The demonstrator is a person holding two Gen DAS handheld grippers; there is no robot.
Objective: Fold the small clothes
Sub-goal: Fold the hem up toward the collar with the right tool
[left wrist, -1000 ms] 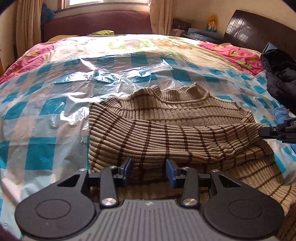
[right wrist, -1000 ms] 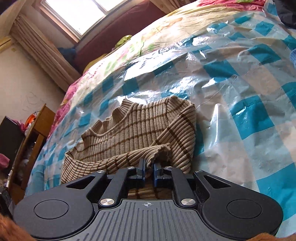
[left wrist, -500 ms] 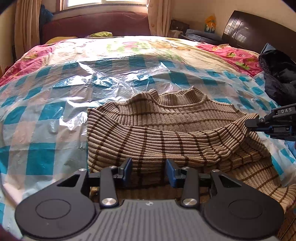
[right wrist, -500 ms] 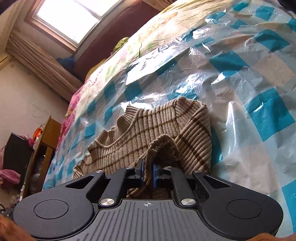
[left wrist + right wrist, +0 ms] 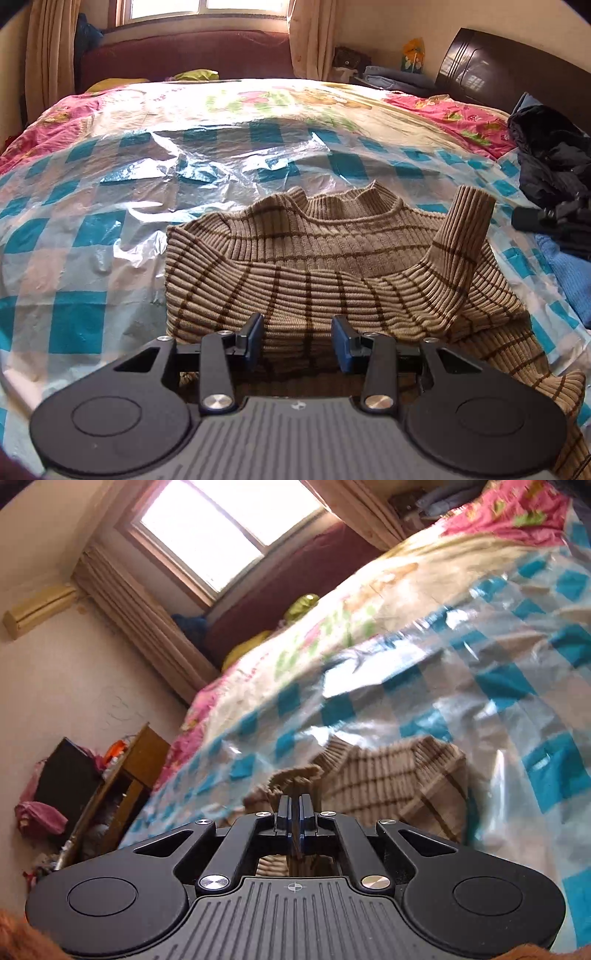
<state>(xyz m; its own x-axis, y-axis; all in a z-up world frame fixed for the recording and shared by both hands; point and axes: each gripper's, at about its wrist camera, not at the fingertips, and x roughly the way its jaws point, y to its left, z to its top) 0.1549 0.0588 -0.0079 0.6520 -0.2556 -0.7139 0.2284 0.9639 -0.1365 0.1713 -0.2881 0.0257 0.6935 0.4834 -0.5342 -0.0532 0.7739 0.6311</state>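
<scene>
Centrally, striped brown sweater (image 5: 332, 266) on checked plastic sheet (image 5: 74, 236), left gripper (image 5: 297, 338) fingers spread apart at its lower edge, right gripper (image 5: 295, 808) clamped on raised sleeve cuff (image 5: 471, 210), frame right

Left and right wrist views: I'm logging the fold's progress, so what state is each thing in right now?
Sweater: lying on the plastic sheet, partly folded, one sleeve across its front.
Sleeve cuff: lifted upright, pinched in the right hand-held gripper.
Right hand-held gripper: shut on the sleeve cuff.
Left hand-held gripper: open, low over the sweater's near edge, holding nothing.
Plastic sheet: spread over the bed, crinkled.
Dark clothes: heaped, unfolded.
</scene>
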